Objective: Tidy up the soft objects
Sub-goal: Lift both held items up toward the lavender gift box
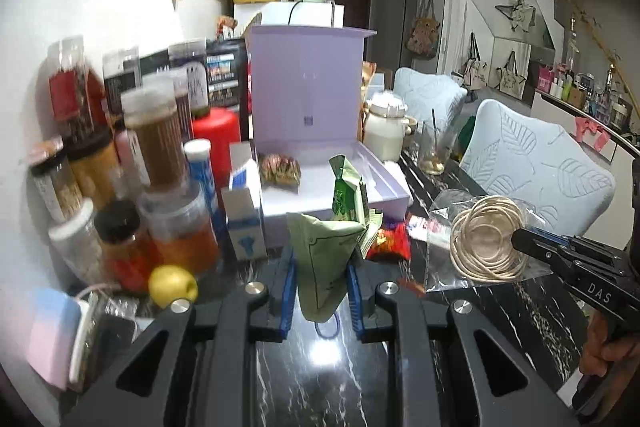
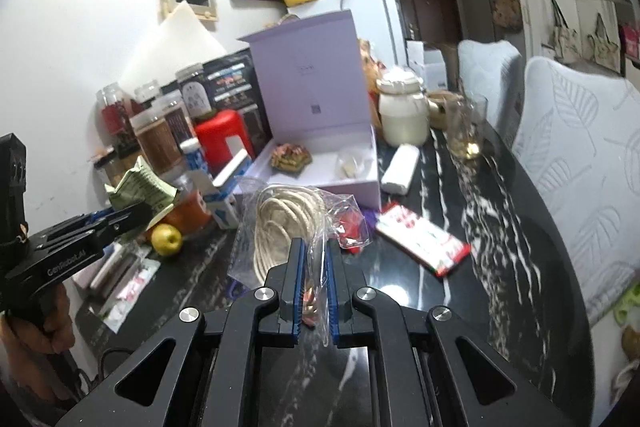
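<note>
Black angular left gripper (image 1: 322, 267) and right gripper (image 2: 316, 267), blue ribbed finger pads, round silver screws, white lettering

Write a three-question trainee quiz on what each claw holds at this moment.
1. True or false: the left claw is shut on the green packet.
2. What does the right claw hold? A) a lemon B) a clear bag of coiled cord C) a red snack pack
3. Fill in: the lid of the lilac box stands ____.

Key: 1 true. 2 B, the clear bag of coiled cord. 3 open.
</note>
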The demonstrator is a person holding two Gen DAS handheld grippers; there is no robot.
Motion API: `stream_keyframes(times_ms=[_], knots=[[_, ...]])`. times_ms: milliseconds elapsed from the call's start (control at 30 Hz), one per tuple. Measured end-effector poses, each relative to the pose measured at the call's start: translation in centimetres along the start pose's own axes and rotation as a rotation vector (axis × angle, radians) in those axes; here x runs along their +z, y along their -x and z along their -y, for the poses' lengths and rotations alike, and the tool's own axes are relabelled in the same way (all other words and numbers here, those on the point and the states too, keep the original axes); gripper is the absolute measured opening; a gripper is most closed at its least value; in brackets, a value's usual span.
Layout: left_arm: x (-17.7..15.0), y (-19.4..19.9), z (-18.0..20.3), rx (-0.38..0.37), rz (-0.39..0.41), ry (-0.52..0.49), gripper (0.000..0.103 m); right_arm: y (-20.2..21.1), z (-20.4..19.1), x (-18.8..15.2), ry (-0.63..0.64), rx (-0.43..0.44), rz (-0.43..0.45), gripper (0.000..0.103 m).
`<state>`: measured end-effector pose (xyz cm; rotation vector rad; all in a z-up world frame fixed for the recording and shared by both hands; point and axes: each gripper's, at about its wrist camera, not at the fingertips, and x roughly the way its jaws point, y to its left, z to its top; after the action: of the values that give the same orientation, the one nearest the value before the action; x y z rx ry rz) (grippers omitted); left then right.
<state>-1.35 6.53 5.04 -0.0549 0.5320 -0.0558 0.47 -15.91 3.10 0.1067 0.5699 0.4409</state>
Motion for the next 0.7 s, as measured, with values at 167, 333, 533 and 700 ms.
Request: stream_keyframes(times_ms=[167,333,533,700], knots=[[1.7,-0.5,0.2,0.005,0.022,-0.01,0.022,-0.3,-0.2,1.8,0.027,0.012,0.024,0.01],[3.5,-1.7,0.2,0.0,0.033,-0.015,0.022,-0.9,-0.3,3.8,0.051,0.023,0.053,0.01],[5.7,-3.9,0.4,-0.007,0.049,-0.025,0.022,-2.3,0.1,6.3,0.062,0.03,0.073,0.01],[7.5,-5.8,0.2,-0.017,0.062,-0.027,0.022,-3.9,0.6,8.3,0.074,0.024,0.085,0.01]])
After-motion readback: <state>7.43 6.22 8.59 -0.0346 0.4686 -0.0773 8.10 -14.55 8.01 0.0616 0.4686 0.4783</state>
